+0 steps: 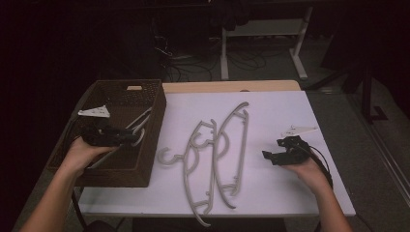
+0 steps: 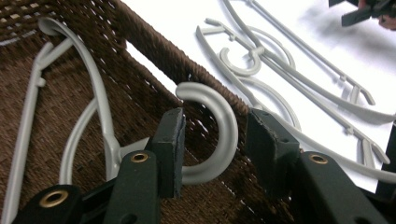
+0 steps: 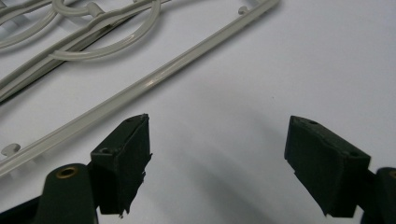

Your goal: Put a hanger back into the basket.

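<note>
Left gripper (image 2: 212, 154) fingers straddle, not yet pinching, the hanger (image 2: 215, 135) hook at the basket (image 2: 154, 51) rim, apparently for lifting; right gripper (image 3: 217, 163) fingers spread, idle beside the basket.

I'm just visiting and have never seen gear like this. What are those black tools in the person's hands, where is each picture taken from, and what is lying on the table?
A person holds two hand-operated clamps, each with two black jaws. The high view looks down on the table; the other two pictures come from cameras riding on each clamp.

The left gripper is over the brown woven basket, its jaws around the hook of a grey hanger inside; one pad touches the hook, the other stands off, so it isn't clamped yet. The right gripper hovers open over the white table, holding nothing. More grey hangers lie loose mid-table.
</note>
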Action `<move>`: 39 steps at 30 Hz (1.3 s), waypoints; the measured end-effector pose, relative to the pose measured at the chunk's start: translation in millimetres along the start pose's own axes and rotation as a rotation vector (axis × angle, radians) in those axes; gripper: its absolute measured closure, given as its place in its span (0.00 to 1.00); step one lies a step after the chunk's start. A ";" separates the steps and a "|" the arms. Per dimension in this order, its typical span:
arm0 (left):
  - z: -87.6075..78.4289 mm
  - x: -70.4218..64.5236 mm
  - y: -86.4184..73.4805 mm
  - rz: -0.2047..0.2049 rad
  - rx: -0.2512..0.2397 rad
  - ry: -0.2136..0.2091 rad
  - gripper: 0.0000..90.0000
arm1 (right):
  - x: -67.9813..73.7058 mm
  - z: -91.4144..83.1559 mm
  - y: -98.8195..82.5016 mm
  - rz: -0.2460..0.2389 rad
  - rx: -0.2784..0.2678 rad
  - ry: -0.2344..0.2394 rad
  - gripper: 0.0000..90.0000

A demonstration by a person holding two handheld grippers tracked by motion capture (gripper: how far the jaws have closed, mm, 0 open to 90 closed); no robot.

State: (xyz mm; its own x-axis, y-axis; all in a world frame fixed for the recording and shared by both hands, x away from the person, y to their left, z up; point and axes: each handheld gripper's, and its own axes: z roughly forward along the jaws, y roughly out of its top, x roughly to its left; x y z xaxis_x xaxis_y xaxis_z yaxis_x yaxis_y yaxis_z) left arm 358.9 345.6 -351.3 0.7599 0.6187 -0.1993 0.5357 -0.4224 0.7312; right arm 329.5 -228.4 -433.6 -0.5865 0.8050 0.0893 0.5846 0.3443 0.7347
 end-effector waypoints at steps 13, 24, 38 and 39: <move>16.8 -3.5 -1.4 0.068 0.106 -0.021 0.66 | -0.5 0.2 -0.1 0.002 0.003 0.000 0.24; 18.6 -9.6 3.3 0.136 0.115 0.036 0.83 | -1.3 -0.4 -0.3 0.006 -0.001 0.000 0.25; -44.1 30.5 20.7 -0.001 -0.065 0.118 0.90 | -1.8 -0.1 0.0 0.007 -0.003 0.000 0.25; -49.5 36.1 21.6 -0.012 -0.078 0.136 0.90 | -1.9 -0.1 0.0 0.008 -0.002 0.001 0.25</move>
State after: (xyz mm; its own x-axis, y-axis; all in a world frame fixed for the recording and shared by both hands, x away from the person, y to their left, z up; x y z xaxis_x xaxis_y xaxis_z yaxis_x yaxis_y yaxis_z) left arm 379.6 391.6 -310.4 0.6940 0.7095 -0.1224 0.5103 -0.3649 0.7787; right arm 330.6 -230.0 -433.7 -0.5824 0.8073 0.0954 0.5880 0.3374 0.7351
